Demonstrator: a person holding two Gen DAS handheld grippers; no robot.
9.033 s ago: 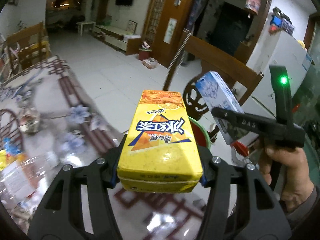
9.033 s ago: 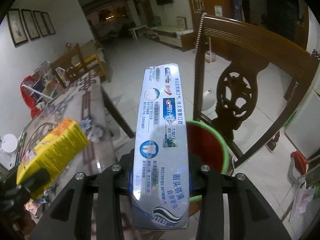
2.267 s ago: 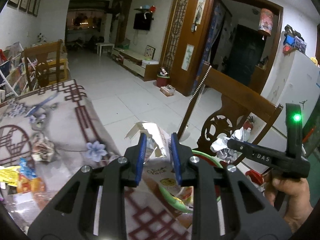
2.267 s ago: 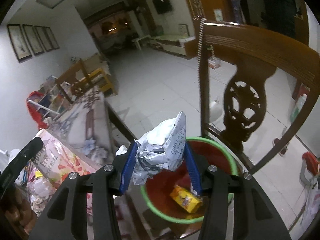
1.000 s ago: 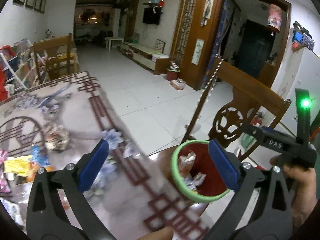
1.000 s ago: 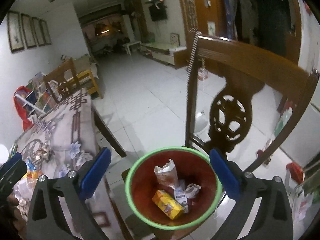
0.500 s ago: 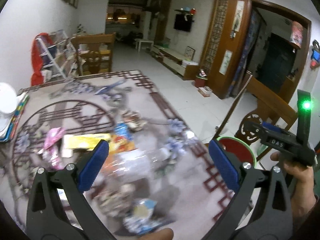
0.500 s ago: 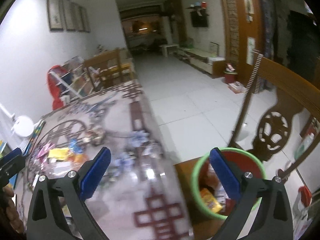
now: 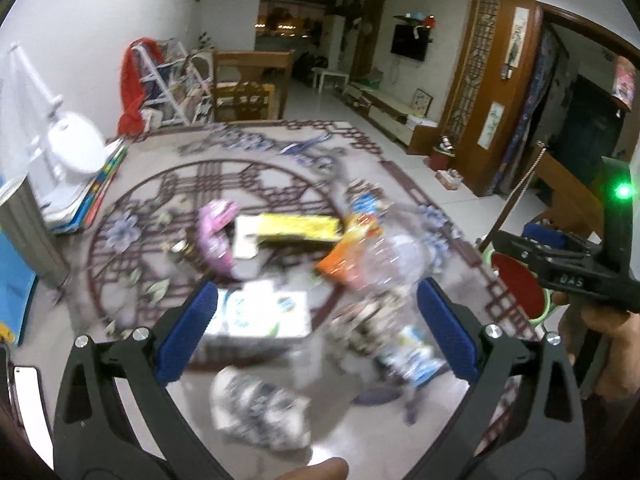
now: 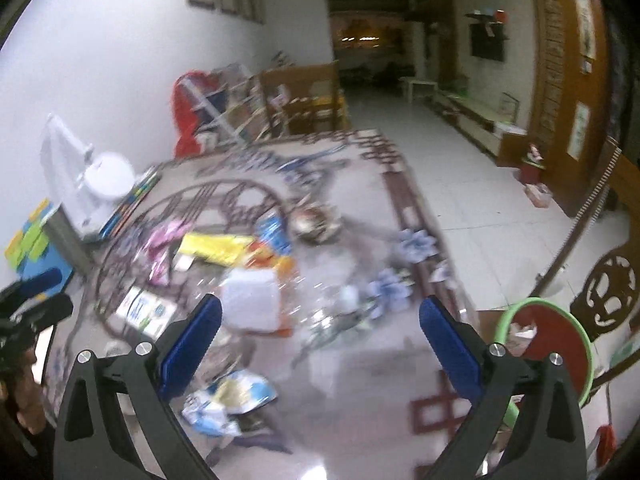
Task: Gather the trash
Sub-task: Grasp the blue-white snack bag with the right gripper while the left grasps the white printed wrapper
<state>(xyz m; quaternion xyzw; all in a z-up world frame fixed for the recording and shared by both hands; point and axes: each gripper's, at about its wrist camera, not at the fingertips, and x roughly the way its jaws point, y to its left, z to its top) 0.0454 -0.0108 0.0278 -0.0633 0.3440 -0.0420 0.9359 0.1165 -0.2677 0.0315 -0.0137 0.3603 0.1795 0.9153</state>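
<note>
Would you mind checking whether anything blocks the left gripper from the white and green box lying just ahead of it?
Nothing visible does: the left gripper is open above the table, and the white and green box lies uncovered between its fingers' line.

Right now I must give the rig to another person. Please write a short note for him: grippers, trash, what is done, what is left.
Left gripper: open, empty, over the table.
Right gripper: open, empty, over the same pile.
Bin: at the table's right end, beside the chair, with some trash inside.
Left to collect: yellow packet, pink wrapper, white box, blue-white packet, other blurred wrappers.
</note>
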